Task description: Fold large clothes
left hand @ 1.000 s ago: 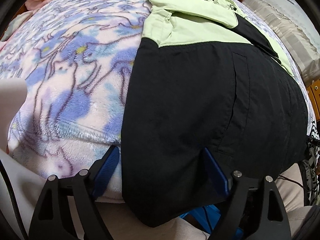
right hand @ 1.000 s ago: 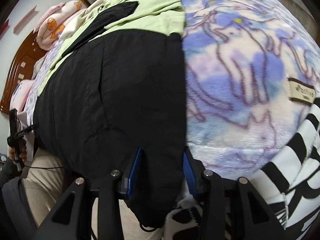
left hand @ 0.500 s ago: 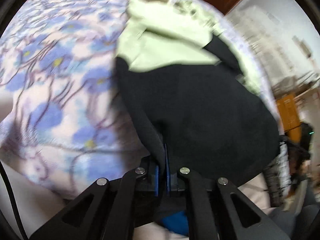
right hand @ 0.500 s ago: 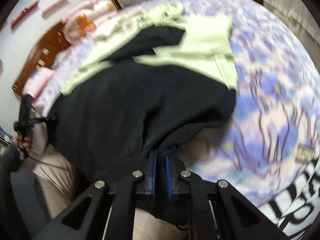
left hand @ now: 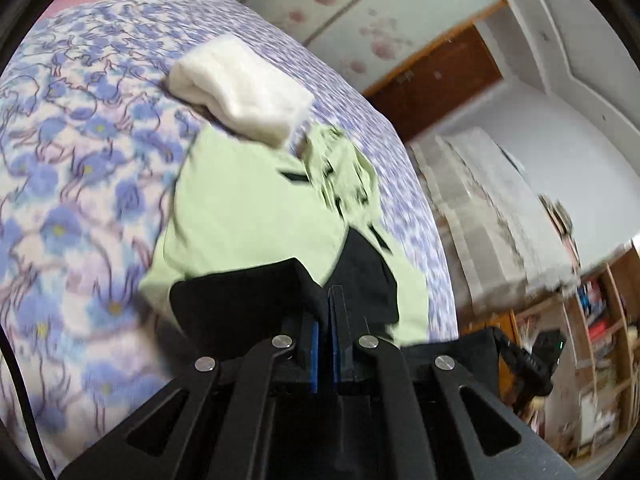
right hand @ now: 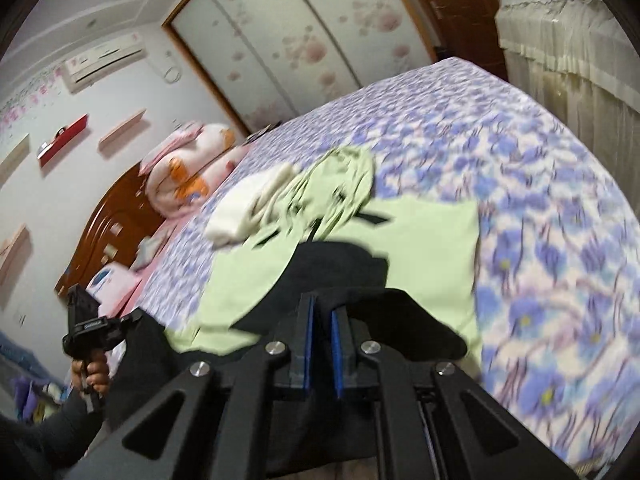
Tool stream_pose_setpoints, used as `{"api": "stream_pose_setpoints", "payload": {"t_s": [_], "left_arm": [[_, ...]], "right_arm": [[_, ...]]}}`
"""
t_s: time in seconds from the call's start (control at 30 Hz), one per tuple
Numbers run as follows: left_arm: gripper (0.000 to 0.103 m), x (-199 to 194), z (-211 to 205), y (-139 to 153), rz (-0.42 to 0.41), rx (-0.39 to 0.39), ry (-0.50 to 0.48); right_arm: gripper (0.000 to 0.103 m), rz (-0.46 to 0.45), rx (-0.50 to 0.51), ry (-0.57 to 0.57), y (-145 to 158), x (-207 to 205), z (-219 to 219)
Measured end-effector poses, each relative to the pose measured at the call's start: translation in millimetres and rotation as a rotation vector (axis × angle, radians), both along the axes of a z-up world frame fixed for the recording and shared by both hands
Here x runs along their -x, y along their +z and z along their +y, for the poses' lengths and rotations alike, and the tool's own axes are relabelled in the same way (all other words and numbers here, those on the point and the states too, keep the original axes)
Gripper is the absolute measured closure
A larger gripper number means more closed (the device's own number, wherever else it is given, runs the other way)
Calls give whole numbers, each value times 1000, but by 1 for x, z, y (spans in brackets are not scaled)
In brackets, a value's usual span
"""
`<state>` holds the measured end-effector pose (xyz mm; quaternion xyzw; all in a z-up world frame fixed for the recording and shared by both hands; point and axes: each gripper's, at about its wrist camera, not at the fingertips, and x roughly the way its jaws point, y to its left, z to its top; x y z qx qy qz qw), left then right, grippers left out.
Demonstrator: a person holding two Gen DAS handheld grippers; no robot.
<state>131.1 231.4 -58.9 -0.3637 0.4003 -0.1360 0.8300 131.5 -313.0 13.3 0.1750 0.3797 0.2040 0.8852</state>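
A black and light-green jacket [left hand: 248, 216] lies on the bed, green upper part and hood toward the far side. My left gripper [left hand: 325, 320] is shut on the jacket's black hem, lifted and carried over the green part. My right gripper [right hand: 320, 320] is shut on the other black hem corner, also raised over the jacket [right hand: 432, 248]. The black fabric drapes around both grippers and hides the lower half of the jacket. My left gripper also shows in the right wrist view [right hand: 86, 328], held in a hand.
A folded white garment [left hand: 240, 88] lies on the blue floral blanket [left hand: 72, 184] just beyond the jacket's hood. Pink pillows [right hand: 184, 172] and a wooden headboard [right hand: 112, 232] are at the left. A wardrobe [right hand: 288, 48], a door and curtains stand behind the bed.
Both grippers closed on the black hem at the bed's near edge, then lifted it up and forward over the green upper part. The views swung up toward the room.
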Motion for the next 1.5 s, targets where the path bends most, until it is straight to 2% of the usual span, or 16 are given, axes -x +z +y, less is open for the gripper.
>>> {"api": "stream_pose_setpoints", "payload": {"t_s": [0.1,0.2,0.27,0.3,0.37,0.53,0.77,0.83,0.93,1.03,1.13,1.2,1.27,1.33,1.37,1.5], "left_arm": [[101,-32,12,-5,32,-30,68],[100,-73,26,-29,117,-46,137],[95,-98,33,-51,205,-66,173],[87,-106,37,-62,237,-62,181],[76,-121,41,-79,293,-64,195],[51,-135,46,-90,283,-70,201],[51,-130,38,-89,273,-216,125],[50,-119,36,-82,239,-262,110],[48,-95,28,-71,200,-380,85],[47,-70,23,-68,199,-415,54],[46,-41,8,-78,211,-355,-58],[47,-32,-11,-92,254,-323,-150],[47,-27,-29,-100,259,-300,-215],[47,-26,-44,-105,255,-237,-273],[47,-27,-51,-109,256,-167,-306],[47,-36,-61,-111,247,-67,-298]], "right_arm": [[96,39,-17,-97,-10,-40,-11],[91,146,-39,-195,-35,-79,-22],[78,257,-31,-255,-63,-105,-27],[67,287,-29,-270,-72,-110,-29],[60,308,-11,-281,-85,-118,-29],[58,311,-15,-285,-100,-119,-33],[58,313,32,-302,-104,-111,-50],[58,296,60,-290,-102,-103,-49],[58,274,122,-261,-100,-88,-44],[58,280,159,-194,-102,-69,-33],[58,329,144,-83,-110,-51,-15],[58,362,124,0,-118,-45,2],[58,383,108,72,-125,-41,23],[58,410,68,116,-130,-42,37],[58,425,36,131,-134,-44,43],[58,435,-51,166,-137,-52,60]]}}
